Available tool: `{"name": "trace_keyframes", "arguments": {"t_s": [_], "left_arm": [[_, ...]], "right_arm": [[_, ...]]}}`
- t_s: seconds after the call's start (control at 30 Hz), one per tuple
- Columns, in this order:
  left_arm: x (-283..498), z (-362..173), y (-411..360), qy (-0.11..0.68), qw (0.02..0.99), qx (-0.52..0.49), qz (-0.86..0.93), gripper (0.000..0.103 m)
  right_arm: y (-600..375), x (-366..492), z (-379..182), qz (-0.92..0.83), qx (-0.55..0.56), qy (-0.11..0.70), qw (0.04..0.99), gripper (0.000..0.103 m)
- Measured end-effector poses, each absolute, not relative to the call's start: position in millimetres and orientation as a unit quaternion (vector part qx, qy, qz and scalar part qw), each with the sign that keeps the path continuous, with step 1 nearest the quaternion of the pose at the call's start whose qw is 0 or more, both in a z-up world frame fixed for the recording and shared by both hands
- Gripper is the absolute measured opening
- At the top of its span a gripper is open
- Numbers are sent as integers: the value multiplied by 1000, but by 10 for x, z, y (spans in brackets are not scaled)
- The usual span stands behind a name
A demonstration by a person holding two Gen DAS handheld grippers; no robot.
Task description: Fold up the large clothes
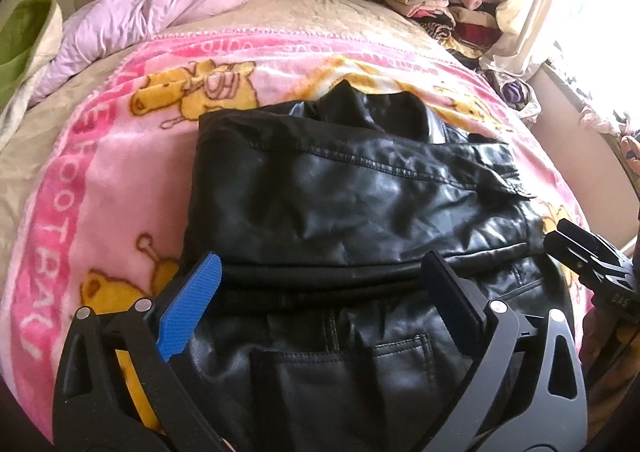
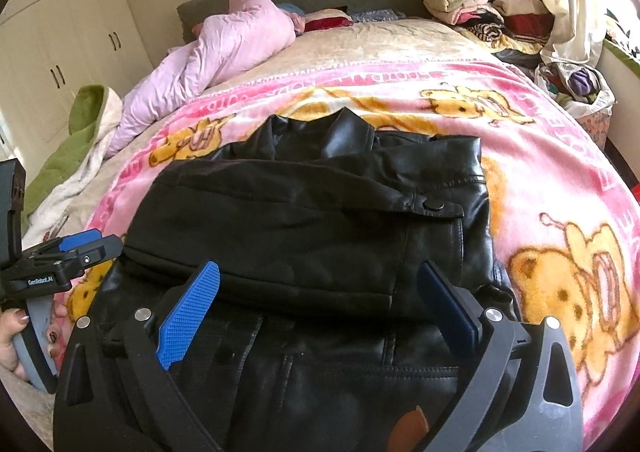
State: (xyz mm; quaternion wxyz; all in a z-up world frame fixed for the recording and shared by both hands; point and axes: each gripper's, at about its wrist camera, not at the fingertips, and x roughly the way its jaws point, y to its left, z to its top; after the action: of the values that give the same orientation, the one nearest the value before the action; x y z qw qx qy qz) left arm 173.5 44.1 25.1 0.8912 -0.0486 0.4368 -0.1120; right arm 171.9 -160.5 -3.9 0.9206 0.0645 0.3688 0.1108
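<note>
The left gripper (image 1: 320,292) and the right gripper (image 2: 318,302) both hovered with jaws spread wide and nothing between the blue pads (image 2: 190,316), each aimed down at the near fold of the black leather jacket (image 1: 352,203); a hand (image 2: 16,336) at 9 o'clock in the right wrist view held the left unit. The jacket lay folded on the pink cartoon blanket (image 2: 560,179), collar toward 12 o'clock. Farther off, a lilac quilt (image 1: 168,7) sat at 11 o'clock and stacked clothes (image 2: 480,7) at 1 o'clock.
</note>
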Motion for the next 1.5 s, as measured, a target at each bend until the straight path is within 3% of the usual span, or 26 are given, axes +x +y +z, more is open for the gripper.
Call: {"name": "trace_keyframes", "arguments": {"t_s": [0.73,1.13,1.5], "left_arm": [[1288,759,633,378,918,-53,-102,94],[841,773,799,365,926,-46,-82,94],[577,459,829,396,915,-42,-70,94]], "right_arm": [[-1797,1256,338,109,74,320,938,99],[-1971,1005,325,101,75,315,941,99],[-2086,827,187,94,75,331,936,99]]}}
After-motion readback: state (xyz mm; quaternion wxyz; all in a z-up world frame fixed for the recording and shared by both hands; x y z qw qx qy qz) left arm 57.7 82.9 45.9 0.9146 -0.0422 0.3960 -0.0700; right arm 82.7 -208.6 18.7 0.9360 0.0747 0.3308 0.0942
